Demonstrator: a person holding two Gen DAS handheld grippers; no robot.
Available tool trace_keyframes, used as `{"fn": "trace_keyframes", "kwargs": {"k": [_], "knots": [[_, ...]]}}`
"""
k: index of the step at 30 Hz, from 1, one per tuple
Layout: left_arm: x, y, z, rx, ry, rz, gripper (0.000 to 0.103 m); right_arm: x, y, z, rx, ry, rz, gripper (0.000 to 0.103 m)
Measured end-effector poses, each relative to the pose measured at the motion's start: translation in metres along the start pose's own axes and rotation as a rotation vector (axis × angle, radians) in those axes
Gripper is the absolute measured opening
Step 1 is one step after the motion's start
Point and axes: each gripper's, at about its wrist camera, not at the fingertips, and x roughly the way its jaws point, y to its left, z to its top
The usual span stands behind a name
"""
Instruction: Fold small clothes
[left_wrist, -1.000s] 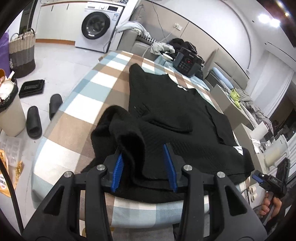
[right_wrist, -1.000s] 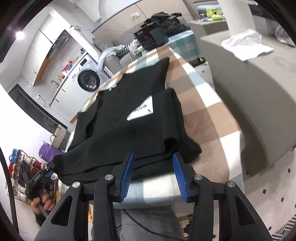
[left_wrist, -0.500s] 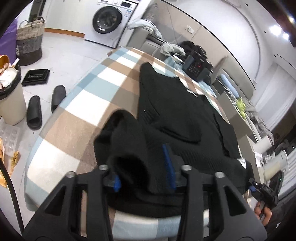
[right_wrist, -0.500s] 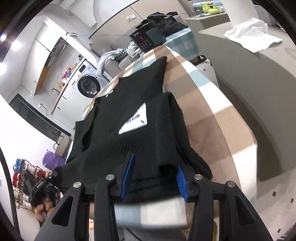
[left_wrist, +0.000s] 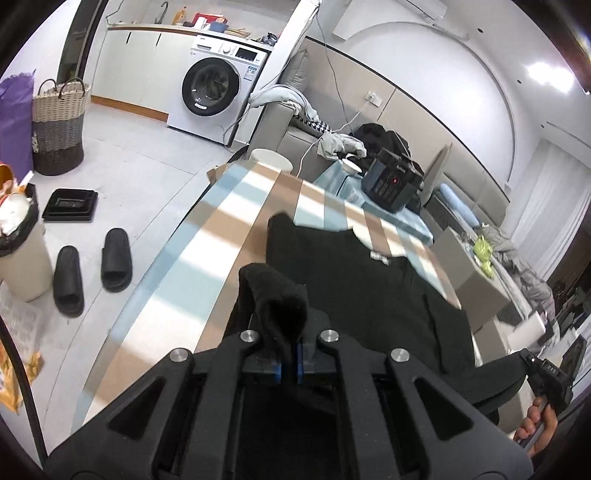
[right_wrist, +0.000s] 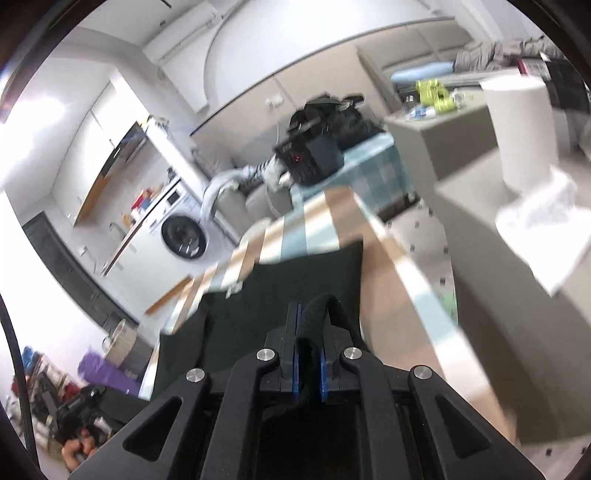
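The left tongs (left_wrist: 289, 363) are clamped on a bunched fold of the black sweater (left_wrist: 369, 295) — the rest of it lies spread over the checked worktop (left_wrist: 221, 236), slippers (left_wrist: 92, 269) on the floor.

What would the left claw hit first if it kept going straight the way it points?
Probably the black sweater spread on the checked table; the left claw is shut on a fold of it and points down across it. Depth is uncertain.

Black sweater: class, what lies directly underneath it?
The black sweater lies on a checked cloth of brown, blue and white. The cloth's pattern beneath the sweater is covered.
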Motion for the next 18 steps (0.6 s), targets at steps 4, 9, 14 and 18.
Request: {"fn": "trace_keyframes", "kwargs": {"k": [4,9,14,18], "knots": [[0.042,-0.003,0.033,-0.017,-0.009,0.005,0.002,0.032,0.008,0.027,0.027,-0.031,-0.010,0.007],[0.093,-0.003,0.041,-0.010,0.051,0.057,0.002,0.076,0.012,0.029,0.006,0.045,-0.083,0.007],[0.123,0.014,0.021,-0.045,0.125,0.084,0.002,0.090,-0.008,-0.001,0.006,0.146,-0.159,0.007],[0.123,0.025,0.002,-0.031,0.150,0.108,0.004,0.085,-0.022,-0.016,-0.016,0.190,-0.197,0.009]]}}
